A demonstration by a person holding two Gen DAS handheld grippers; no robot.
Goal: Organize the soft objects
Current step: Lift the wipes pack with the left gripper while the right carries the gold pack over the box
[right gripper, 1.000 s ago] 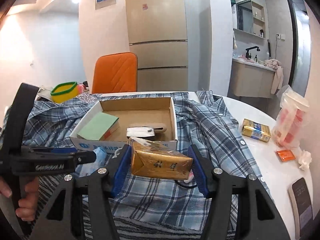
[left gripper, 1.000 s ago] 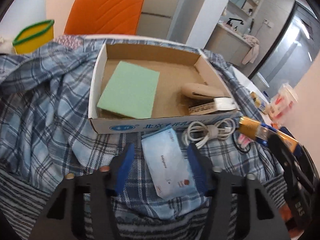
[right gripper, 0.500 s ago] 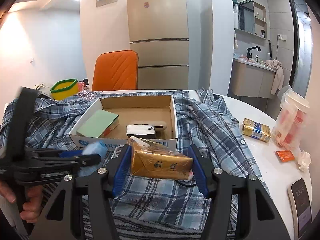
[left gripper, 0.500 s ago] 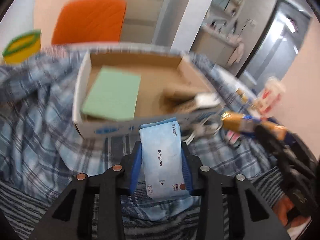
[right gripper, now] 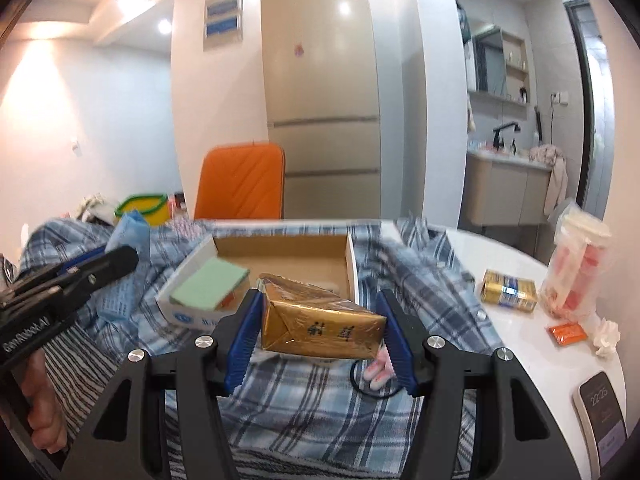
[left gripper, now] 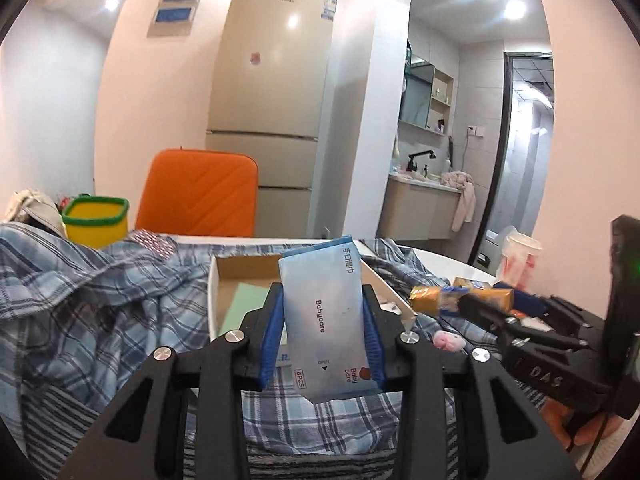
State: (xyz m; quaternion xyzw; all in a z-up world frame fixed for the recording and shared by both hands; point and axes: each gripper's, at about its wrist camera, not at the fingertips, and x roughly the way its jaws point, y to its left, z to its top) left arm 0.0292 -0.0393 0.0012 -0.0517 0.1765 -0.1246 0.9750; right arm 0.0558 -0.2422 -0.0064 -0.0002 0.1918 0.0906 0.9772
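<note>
A blue wipes pack (left gripper: 326, 320) is clamped by the left gripper (left gripper: 324, 316); a gold packet (right gripper: 320, 326) is clamped by the right gripper (right gripper: 320, 328).

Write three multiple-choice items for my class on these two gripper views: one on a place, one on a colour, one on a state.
1. Where is the flat green sponge pad?
A. In the shallow cardboard box
B. On the orange chair
C. Under the phone

2. What colour is the soft Babycare wipes pack?
A. Red
B. Light blue
C. Black

3. What is the right gripper doing?
A. Hanging open
B. Clamping the gold foil-wrapped pack
C. Clamping a cable

Key: 1 A, it lies against the box's left wall. 2 B, shown between the left gripper's pads. 3 B, both pads touch its ends.
</note>
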